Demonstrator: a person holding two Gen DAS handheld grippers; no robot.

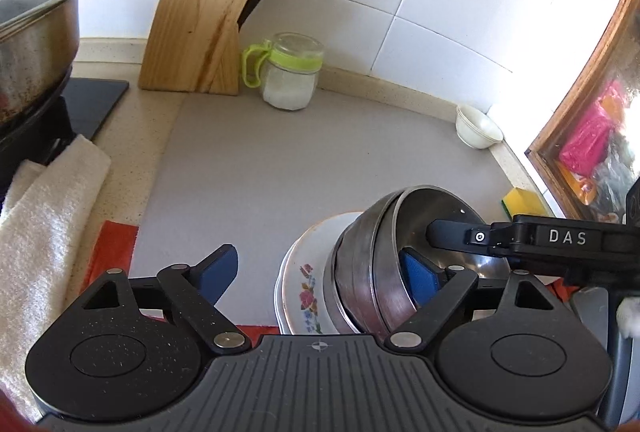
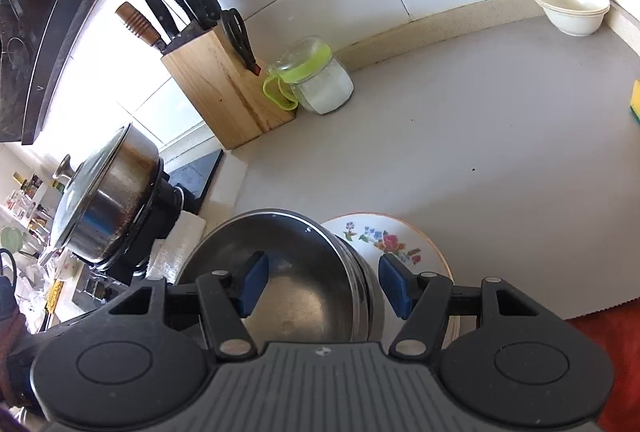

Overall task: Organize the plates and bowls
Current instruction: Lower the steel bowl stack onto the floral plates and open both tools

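Early stage — my left gripper [image 1: 320, 274] and right gripper [image 2: 320, 284], both spread wide, straddle the steel bowls [image 2: 296, 272] tilted on the floral plates [image 2: 404, 244]; white bowls [image 2: 572, 7] far right, apart.

- The left hand-held gripper [image 1: 320, 280] is wide open, and its right blue pad [image 1: 420, 278] is inside the steel bowls [image 1: 372, 272]
- The steel bowls are nested and tilted, and they lean on the floral plates [image 1: 304, 292]
- The right hand-held gripper [image 1: 448, 234] reaches into the top bowl from the right
- On the tabletop [image 1: 280, 159] stand a knife block [image 1: 200, 27], a jar with a green lid [image 1: 290, 71] and a small white bowl [image 1: 478, 125]
- A white towel [image 1: 44, 232] lies at the left
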